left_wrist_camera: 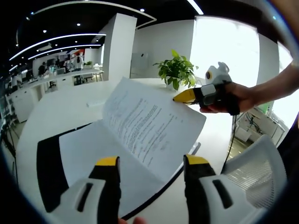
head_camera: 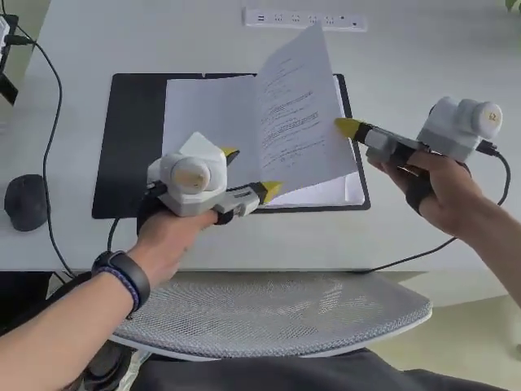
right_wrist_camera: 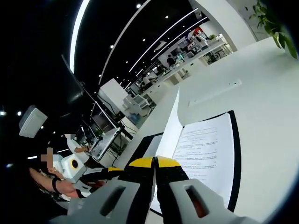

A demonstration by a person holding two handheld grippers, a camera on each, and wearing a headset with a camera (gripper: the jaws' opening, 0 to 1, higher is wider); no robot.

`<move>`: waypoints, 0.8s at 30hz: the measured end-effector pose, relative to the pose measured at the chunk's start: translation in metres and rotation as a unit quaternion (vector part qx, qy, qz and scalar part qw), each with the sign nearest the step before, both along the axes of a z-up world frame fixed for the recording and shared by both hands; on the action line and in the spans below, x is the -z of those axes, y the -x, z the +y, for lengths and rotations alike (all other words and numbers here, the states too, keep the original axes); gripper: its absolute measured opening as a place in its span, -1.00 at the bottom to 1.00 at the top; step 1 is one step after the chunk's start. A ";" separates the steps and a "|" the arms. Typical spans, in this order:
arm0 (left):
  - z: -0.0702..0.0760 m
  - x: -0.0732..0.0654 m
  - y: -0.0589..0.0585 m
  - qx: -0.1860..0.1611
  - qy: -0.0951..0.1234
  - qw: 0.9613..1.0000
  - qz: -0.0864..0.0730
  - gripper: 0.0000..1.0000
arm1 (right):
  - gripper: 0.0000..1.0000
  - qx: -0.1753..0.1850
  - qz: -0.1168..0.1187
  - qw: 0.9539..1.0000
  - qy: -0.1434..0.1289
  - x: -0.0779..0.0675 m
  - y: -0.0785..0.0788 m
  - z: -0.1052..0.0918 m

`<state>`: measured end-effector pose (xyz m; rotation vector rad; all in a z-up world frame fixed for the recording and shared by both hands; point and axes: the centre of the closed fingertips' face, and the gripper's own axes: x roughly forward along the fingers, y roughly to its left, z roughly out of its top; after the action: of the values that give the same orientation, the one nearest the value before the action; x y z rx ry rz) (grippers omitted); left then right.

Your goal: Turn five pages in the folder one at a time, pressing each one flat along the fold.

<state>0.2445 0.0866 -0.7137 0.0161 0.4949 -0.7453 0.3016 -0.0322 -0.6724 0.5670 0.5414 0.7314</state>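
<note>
While pinching the upright page point(head_camera: 297, 114) by its right edge over the open folder point(head_camera: 130, 147) with the right gripper point(head_camera: 348, 128), jaws pressed together, hovering the spread left gripper point(head_camera: 251, 171) at the near edge. Risking tearing or creasing if pulling left too hard.

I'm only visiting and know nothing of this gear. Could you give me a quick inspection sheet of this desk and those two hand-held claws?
Surface: white workbench, bare to the right of the folder.
Job's things: black open folder lying flat; one white printed page raised, mid-turn.
Clutter: dark grey computer mouse at the left; white power strip at the far edge.
Grippers: right gripper shut on the page's edge; left gripper open, holding nothing, at the folder's near edge.
Cables: thin black cable running down the left side.
Surroundings: green potted plant, open-plan office, pale mesh chair.
</note>
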 end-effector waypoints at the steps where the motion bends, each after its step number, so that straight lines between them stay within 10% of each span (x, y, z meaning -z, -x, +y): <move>1: 0.005 -0.001 0.000 -0.004 0.001 1.000 -0.001 0.05 | -1.00 -0.004 -0.002 1.000 -0.002 -0.002 0.000 0.004; 24: 0.100 -0.019 0.019 -0.073 0.005 0.997 0.007 0.23 | -1.00 -0.098 -0.002 0.995 -0.015 -0.001 0.002 0.126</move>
<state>0.2257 0.1868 -0.6943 -0.0343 0.5006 -0.6042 0.2996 0.0942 -0.6716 0.5458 0.5884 0.9279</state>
